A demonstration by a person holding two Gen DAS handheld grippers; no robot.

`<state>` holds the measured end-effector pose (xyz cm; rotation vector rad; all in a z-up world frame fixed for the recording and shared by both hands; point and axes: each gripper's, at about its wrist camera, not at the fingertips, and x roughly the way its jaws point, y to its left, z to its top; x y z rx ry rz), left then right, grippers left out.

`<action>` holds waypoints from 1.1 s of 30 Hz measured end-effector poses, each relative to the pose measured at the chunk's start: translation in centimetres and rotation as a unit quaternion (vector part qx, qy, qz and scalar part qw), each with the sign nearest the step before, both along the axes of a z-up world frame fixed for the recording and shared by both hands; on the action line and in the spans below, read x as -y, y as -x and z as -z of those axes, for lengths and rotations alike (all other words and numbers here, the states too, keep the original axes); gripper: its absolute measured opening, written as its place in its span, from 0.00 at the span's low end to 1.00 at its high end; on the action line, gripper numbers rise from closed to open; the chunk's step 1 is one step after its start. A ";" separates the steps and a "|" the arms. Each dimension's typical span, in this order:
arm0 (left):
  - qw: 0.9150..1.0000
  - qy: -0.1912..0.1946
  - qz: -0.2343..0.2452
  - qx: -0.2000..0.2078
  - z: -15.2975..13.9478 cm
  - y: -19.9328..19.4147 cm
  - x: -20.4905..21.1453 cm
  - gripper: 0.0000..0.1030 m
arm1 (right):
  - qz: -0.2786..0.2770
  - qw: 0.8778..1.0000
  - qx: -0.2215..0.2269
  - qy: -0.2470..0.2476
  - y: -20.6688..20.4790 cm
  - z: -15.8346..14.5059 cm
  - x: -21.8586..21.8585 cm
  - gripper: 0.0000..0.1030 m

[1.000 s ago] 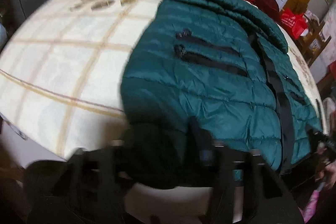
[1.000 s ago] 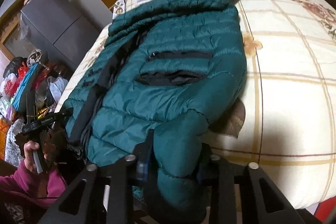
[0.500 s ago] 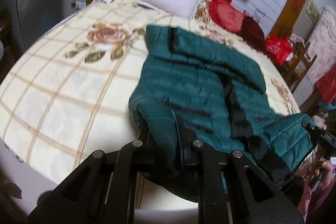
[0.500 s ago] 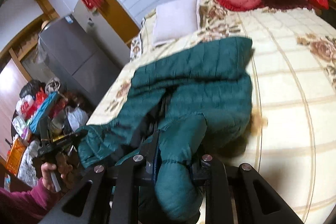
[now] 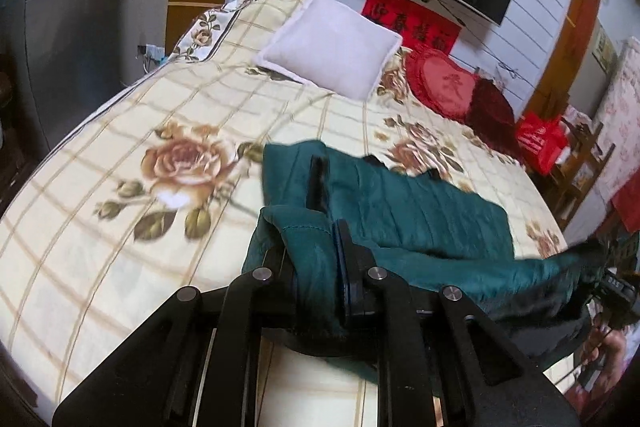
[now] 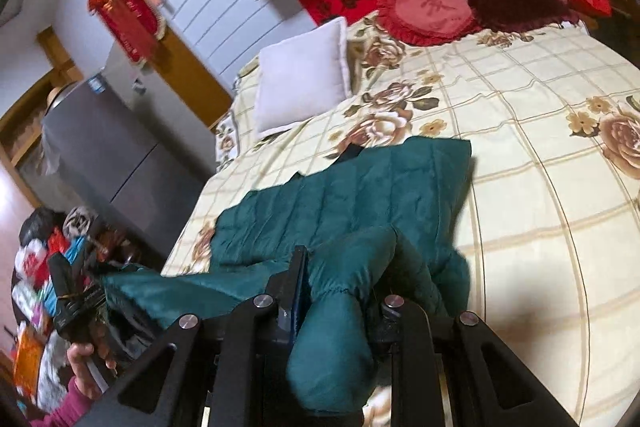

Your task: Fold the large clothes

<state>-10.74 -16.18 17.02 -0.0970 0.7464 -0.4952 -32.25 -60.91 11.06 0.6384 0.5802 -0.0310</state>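
On the near half of the floral bedspread (image 5: 120, 131), the green puffer jacket (image 5: 400, 211) now lies doubled, its hem end lifted off the bed where a second ago it lay flat. The left gripper (image 5: 316, 267) and right gripper (image 6: 340, 291) are each clamped on a bunch of padded fabric. The bottom-to-top fold looks underway, toward the white pillow (image 6: 304, 75).
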 end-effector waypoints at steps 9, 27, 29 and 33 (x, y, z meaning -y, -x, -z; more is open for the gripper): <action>0.999 -0.034 -0.032 -0.004 1.5 -7.1 4.4 0.13 | 0.023 0.999 -0.040 0.005 -6.4 1.3 3.3 0.18; 0.994 -0.081 -0.062 -0.032 7.1 -15.8 9.6 0.13 | 0.055 0.993 -0.099 -0.035 -14.9 7.2 8.1 0.18; 0.994 -0.075 -0.065 -0.044 7.8 -16.2 9.6 0.14 | 0.056 0.993 -0.090 -0.058 -14.8 7.6 8.5 0.19; 0.995 -0.024 -0.066 -0.076 8.0 -16.9 8.5 0.15 | 0.040 0.995 -0.059 -0.076 -14.0 6.6 8.8 0.36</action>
